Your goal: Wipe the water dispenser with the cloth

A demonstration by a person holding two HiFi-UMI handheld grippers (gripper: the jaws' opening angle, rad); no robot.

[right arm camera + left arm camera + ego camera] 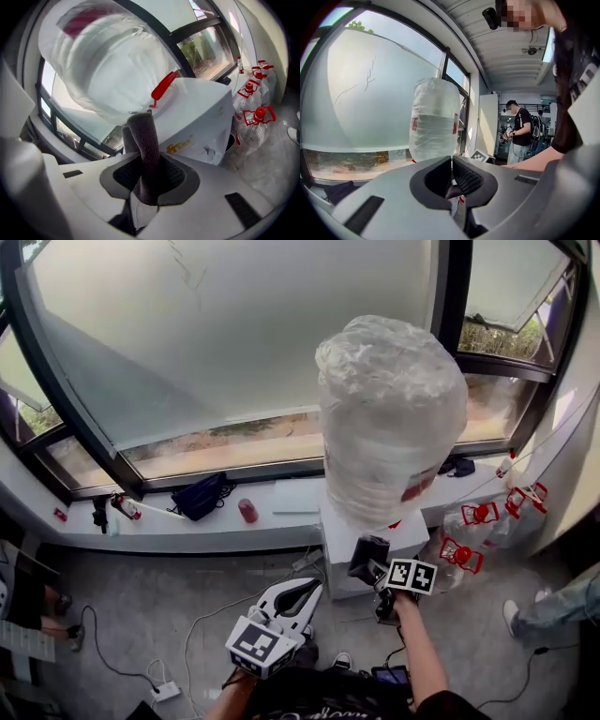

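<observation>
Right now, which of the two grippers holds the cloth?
The right gripper: its jaws pinch the dark cloth, which sticks up between them. The left gripper is shut with nothing between its jaws.

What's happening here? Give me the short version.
A person is set to wipe the white water dispenser. The right hand-held gripper is shut on a dark cloth, held at the dispenser's front below the wrapped water bottle; contact isn't clear. The left hand-held gripper is shut, empty, held low.
</observation>
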